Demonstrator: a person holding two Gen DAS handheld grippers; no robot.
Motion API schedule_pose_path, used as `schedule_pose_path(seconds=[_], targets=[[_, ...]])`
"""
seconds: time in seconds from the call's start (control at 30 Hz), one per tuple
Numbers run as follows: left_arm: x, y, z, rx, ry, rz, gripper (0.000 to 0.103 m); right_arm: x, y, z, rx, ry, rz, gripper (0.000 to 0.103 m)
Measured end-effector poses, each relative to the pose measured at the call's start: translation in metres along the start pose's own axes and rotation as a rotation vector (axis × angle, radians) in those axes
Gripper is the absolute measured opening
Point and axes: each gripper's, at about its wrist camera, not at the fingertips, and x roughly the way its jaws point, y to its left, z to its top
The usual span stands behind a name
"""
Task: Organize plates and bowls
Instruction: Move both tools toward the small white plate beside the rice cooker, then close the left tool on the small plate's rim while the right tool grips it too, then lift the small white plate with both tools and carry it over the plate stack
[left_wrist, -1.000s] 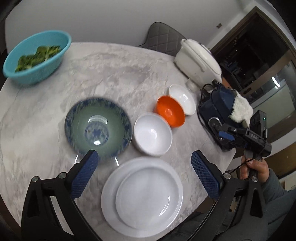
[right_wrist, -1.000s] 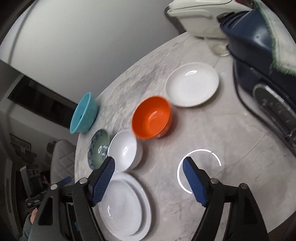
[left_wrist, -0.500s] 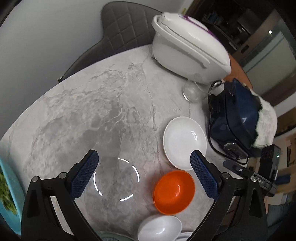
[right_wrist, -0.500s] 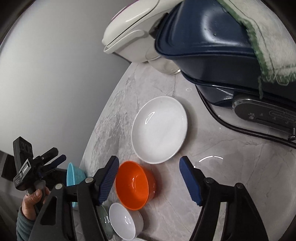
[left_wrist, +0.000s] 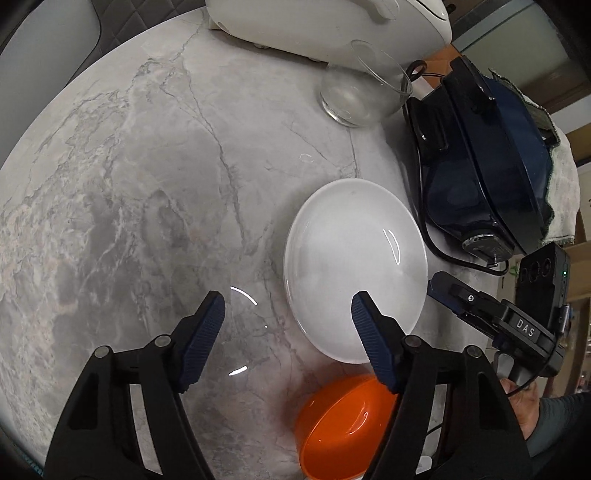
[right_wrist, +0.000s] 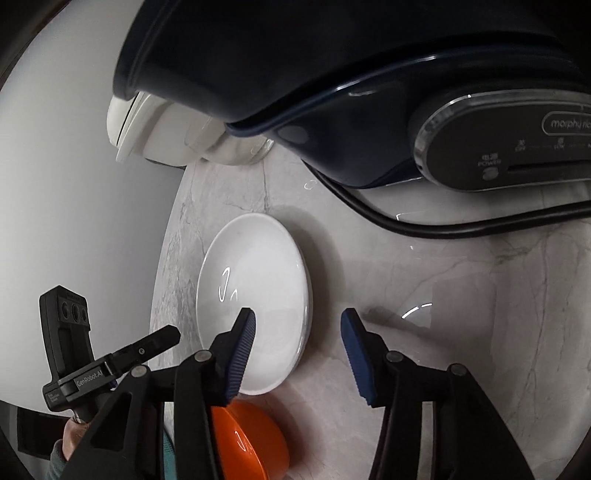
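A small white plate (left_wrist: 354, 266) (right_wrist: 255, 291) lies on the marble table (left_wrist: 129, 184), with an orange bowl (left_wrist: 343, 424) (right_wrist: 255, 446) just in front of it. My left gripper (left_wrist: 288, 325) hangs low over the plate's near-left rim. One finger is above the plate, the other above bare table, and the jaws are closing without touching it. My right gripper (right_wrist: 295, 332) straddles the opposite rim in the same way. Its jaws are also closing and no pad presses on the plate. Each gripper shows in the other's view: the right gripper (left_wrist: 443, 291) and the left gripper (right_wrist: 162, 338).
A white rice cooker (left_wrist: 332, 22) and a clear glass (left_wrist: 362, 92) stand at the back. A dark blue appliance (left_wrist: 487, 158) with a cloth (left_wrist: 557, 184) on it sits right beside the plate, its black cord (right_wrist: 443, 225) trailing across the table. A chair (left_wrist: 55, 26) stands behind.
My left gripper swept from the big plates and bowls across to the small white plate, dropped lower and narrowed. The right gripper rolled, came down close to the same plate and narrowed.
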Motion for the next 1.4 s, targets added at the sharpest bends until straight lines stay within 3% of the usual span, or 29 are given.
schedule_pose_path(seconds=[0.1, 0.17, 0.33, 0.47, 0.5, 0.53, 0.6, 0.63, 1.03, 1.4], targets=[[0.007, 0.006, 0.002, -0.009, 0.017, -0.018, 0.056, 0.000, 0.000, 0.003, 0.004, -0.025, -0.006, 0.052], [0.013, 0.008, 0.006, -0.009, 0.023, -0.023, 0.055, 0.004, -0.003, 0.004, 0.020, -0.024, -0.014, 0.050], [0.025, 0.009, 0.010, -0.006, 0.035, -0.046, 0.048, 0.016, -0.004, 0.005, 0.027, -0.010, -0.027, 0.034], [0.034, 0.004, 0.012, 0.001, 0.049, -0.049, 0.032, 0.017, -0.001, 0.005, 0.012, -0.012, -0.037, 0.027], [0.036, 0.004, 0.013, -0.001, 0.051, -0.050, 0.023, 0.019, -0.001, 0.004, 0.007, -0.008, -0.043, 0.019], [0.038, 0.004, 0.014, -0.005, 0.053, -0.043, 0.022, 0.021, -0.001, 0.003, 0.005, 0.000, -0.045, 0.012], [0.040, 0.003, 0.014, -0.005, 0.056, -0.042, 0.020, 0.021, -0.003, 0.000, 0.001, 0.006, -0.039, 0.010], [0.043, 0.002, 0.015, -0.002, 0.059, -0.034, 0.014, 0.023, -0.001, -0.001, -0.011, 0.006, -0.043, 0.010], [0.048, -0.002, 0.015, -0.010, 0.065, 0.018, 0.008, 0.027, 0.012, 0.000, -0.071, 0.003, -0.050, 0.011], [0.013, 0.000, 0.015, -0.031, 0.027, 0.022, 0.008, 0.014, 0.032, 0.004, -0.124, -0.012, -0.033, 0.011]])
